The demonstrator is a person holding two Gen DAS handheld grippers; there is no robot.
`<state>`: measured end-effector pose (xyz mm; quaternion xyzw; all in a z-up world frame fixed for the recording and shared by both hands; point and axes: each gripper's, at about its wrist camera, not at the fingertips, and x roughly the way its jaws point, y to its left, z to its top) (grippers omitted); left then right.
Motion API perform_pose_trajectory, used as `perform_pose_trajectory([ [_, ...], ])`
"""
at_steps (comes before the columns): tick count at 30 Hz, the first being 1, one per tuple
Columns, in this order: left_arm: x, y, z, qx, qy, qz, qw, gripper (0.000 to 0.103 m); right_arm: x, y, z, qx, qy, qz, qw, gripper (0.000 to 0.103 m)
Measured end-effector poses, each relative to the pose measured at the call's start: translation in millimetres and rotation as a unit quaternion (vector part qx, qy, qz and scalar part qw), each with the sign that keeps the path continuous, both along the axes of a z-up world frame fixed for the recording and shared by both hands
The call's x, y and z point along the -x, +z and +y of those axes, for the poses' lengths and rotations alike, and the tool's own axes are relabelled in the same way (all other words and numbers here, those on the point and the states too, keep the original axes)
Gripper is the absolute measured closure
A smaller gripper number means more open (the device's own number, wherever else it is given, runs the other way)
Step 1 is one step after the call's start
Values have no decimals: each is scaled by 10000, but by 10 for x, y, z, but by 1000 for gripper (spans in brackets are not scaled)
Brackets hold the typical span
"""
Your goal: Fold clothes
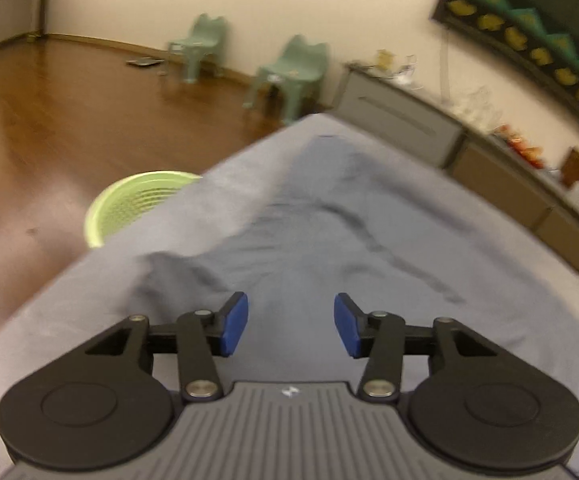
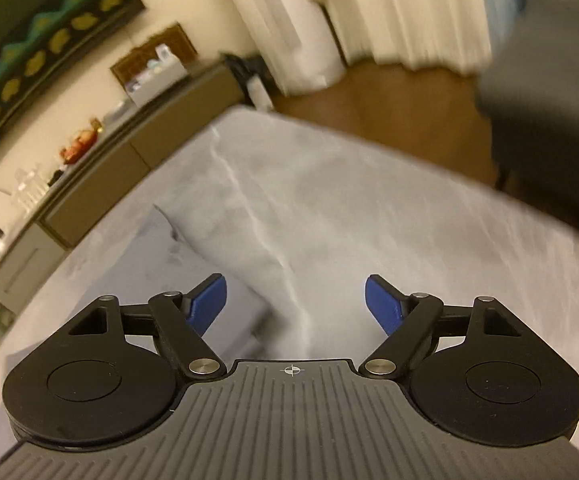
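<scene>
Both my hand-held grippers are empty right now, so I read this as the gap between folds: nothing is lifted and I'm picking the next hold. My left hand-held gripper (image 1: 291, 328) hangs over the dark blue-grey garment (image 1: 329, 216) with its blue pads parted to a middling gap and only cloth below them, none pinched. The garment lies spread and wrinkled on the grey-covered worktop (image 1: 509, 240), running away toward twelve o'clock, with a raised ridge of cloth at about ten o'clock from my pads. A green basket (image 1: 129, 204) stands on the floor beyond the worktop edge at ten o'clock. My right hand-held gripper (image 2: 295, 304) stands wide, nothing between its pads, over the pale creased cover; in that view a piece of the garment (image 2: 161, 264) lies at nine to ten o'clock, just beside the left pad. The picture is smeared, so finer detail I can't tell. Next, I judge, each gripper must drop onto an edge or corner, close on cloth, then carry it across evenly.
</scene>
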<state>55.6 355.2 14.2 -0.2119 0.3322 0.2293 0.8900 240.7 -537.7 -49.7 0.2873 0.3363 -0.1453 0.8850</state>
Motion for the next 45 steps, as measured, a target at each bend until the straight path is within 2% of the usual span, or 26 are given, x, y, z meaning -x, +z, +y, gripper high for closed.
perform_pose_trajectory([
  [4,-308,25,-377,-95,-500,64,9987,53,-54,-110,170,-62,457,121,9989,23],
  [6,-439,3,-546,-224,-717,167,9970,53,-95,-108,278,-55,514,133,9986,23],
  [8,-524,-42,-666,-349,-876,261,9952,53,-155,-121,378,-321,513,87,9981,24],
  [11,-582,-106,-719,-404,-976,364,9937,52,-266,-136,564,-185,486,133,9986,30],
  [12,-581,-114,-711,-406,-972,374,9937,52,-313,-141,624,-63,474,163,9987,33],
  [13,-582,-116,-700,-412,-970,378,9937,52,-356,-143,682,85,450,204,9987,50],
  [14,-583,-118,-689,-419,-967,381,9937,52,-380,-140,720,180,452,238,9985,62],
  [15,-578,-113,-679,-424,-969,377,9937,52,-405,-153,721,161,445,242,9986,81],
  [16,-570,-105,-669,-428,-973,369,9937,52,-427,-165,723,143,437,243,9986,87],
  [18,-554,-84,-651,-431,-989,339,9936,52,-431,-162,756,130,397,182,9990,92],
  [21,-537,-38,-640,-422,-1043,244,9933,52,-407,-51,842,370,408,-130,9984,95],
  [23,-532,-5,-650,-425,-1100,173,9929,52,-368,86,966,749,486,-394,9952,95],
  [24,-531,8,-648,-424,-1124,141,9927,52,-318,236,1159,1259,685,-603,9878,96],
  [25,-526,20,-645,-418,-1139,108,9926,52,-240,388,1414,1770,1037,-862,9749,96],
  [26,-523,31,-636,-405,-1142,79,9926,52,-120,500,1706,2194,1551,-1115,9567,96],
  [27,-519,43,-623,-389,-1138,51,9927,52,4,600,2001,2603,2070,-1344,9335,96],
  [29,-521,44,-599,-321,-1119,19,9932,51,301,592,2626,3300,3226,-1471,8749,96],
  [30,-528,38,-595,-304,-1114,27,9933,51,396,500,2832,3443,3590,-1355,8569,96],
  [33,-558,1,-640,-296,-1181,108,9925,51,487,110,3210,3875,4187,-783,8175,96],
  [36,-592,-42,-756,-355,-1337,194,9902,51,477,-59,3308,4027,4358,-562,8029,96],
  [38,-624,-69,-832,-405,-1449,254,9883,51,468,-39,3300,4054,4351,-532,8022,96],
  [42,-704,-169,-1006,-457,-1760,427,9824,50,440,-65,3296,4249,4549,-145,7825,96],
  [45,-784,-298,-1139,-705,-1871,726,9771,50,431,-113,3226,4198,4459,-158,7904,89],
])
